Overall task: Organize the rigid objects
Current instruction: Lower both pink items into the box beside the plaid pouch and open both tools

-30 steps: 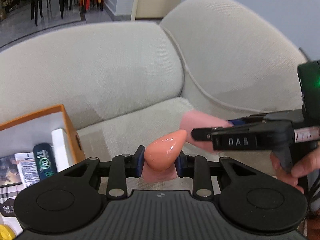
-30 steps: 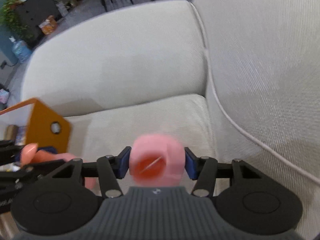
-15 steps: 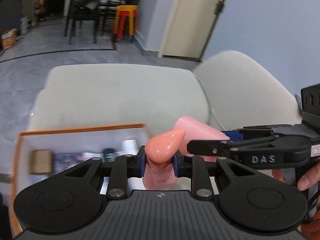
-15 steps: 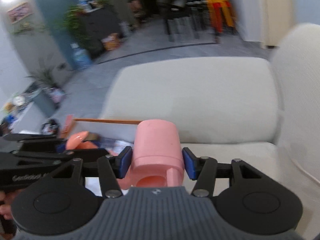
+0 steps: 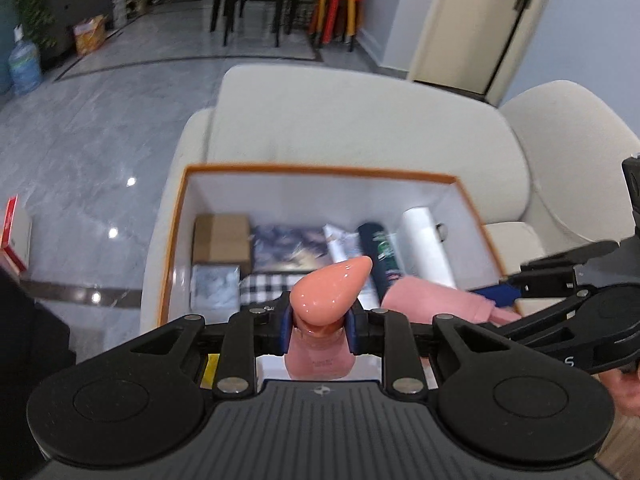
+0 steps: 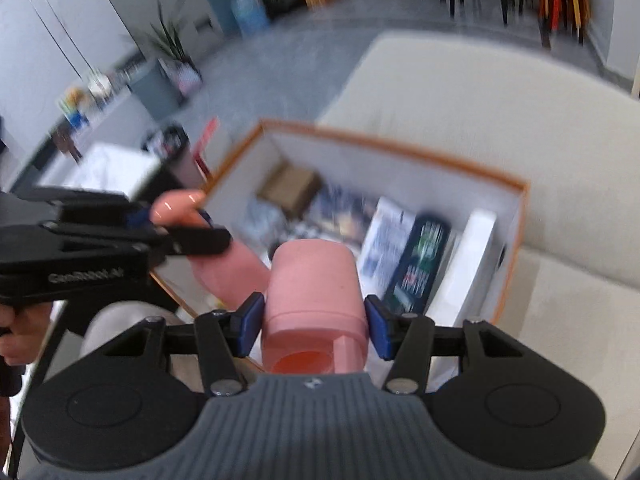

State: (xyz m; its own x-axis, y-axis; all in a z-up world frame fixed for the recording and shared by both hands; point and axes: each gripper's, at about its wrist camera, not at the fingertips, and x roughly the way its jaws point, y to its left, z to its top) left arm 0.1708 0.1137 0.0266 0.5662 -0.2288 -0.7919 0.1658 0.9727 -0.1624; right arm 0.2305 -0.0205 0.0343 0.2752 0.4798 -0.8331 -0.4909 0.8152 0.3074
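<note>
Both grippers carry one long pink object over the open orange-rimmed box (image 5: 320, 170) that sits on the cream sofa (image 5: 360, 120).

Left gripper (image 5: 318, 330): jaws narrowly set, pads pressed on the neck just under the glossy, teardrop-shaped tip (image 5: 330, 288). Right gripper (image 6: 314, 326): jaws about half spread, clamped on the wide cylindrical end (image 6: 314, 288), whose open hollow faces the right wrist camera.

Where it is: the pink object (image 6: 240, 268) hangs above the near part of the box, not touching the contents as far as the views show. Below lie a brown carton (image 5: 222, 240), a dark tube (image 5: 380, 256), a white cylinder (image 5: 426, 248), printed packets and a checked item.

Long axis: runs roughly level between the two grippers, across the box's near side. The teardrop tip bends off that axis at the left gripper, pointing up and toward the far wall of the box; the wide hollow end points back toward the right hand.

Doing the step well, my judgement: lower both ends together so the axis stays level. Pick a gap that matches its length; the near strip in front of the tube and cylinder looks likeliest. Turn the axis parallel to a box wall before descending. Let go only once the body rests on something; release the narrow end first, since the wide end carries more bulk.
</note>
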